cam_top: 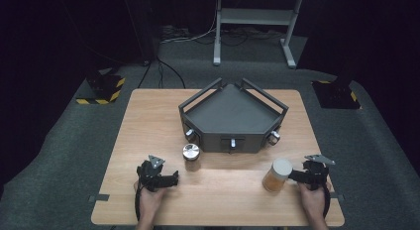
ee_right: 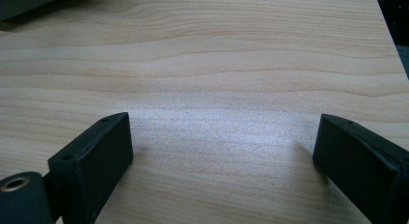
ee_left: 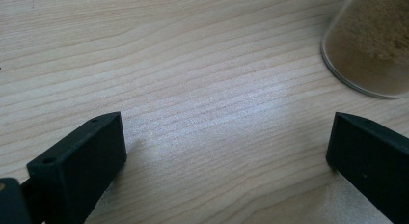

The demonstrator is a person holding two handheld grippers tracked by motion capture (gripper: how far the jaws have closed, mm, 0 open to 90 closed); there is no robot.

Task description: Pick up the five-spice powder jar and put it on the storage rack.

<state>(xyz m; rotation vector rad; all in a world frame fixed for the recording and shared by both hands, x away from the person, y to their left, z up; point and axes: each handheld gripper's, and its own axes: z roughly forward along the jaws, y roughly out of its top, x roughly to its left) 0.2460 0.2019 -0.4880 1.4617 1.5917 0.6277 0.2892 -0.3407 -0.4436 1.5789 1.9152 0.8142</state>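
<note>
Jar (cam_top: 277, 175) beside right gripper (cam_top: 295, 176)

The table (cam_top: 148, 116) is pale wood with a fine straight grain and a smooth, faintly sheened finish. Both the left gripper (ee_left: 226, 151) and the right gripper (ee_right: 222, 151) have matt black plastic jaws. The jar (cam_top: 277, 175) near the front right corner is clear and glossy, holding a powdery brown filling under a smooth white lid. The tray (cam_top: 233, 113) looks like matt dark metal, and the small tin (cam_top: 191, 151) has a shiny metal lid.

Two jars (cam_top: 278, 175) (cam_top: 191, 156) (one white-lidded, one metal-lidded), one dark tray (cam_top: 233, 122), two claws (cam_top: 173, 179) (cam_top: 292, 176).
</note>
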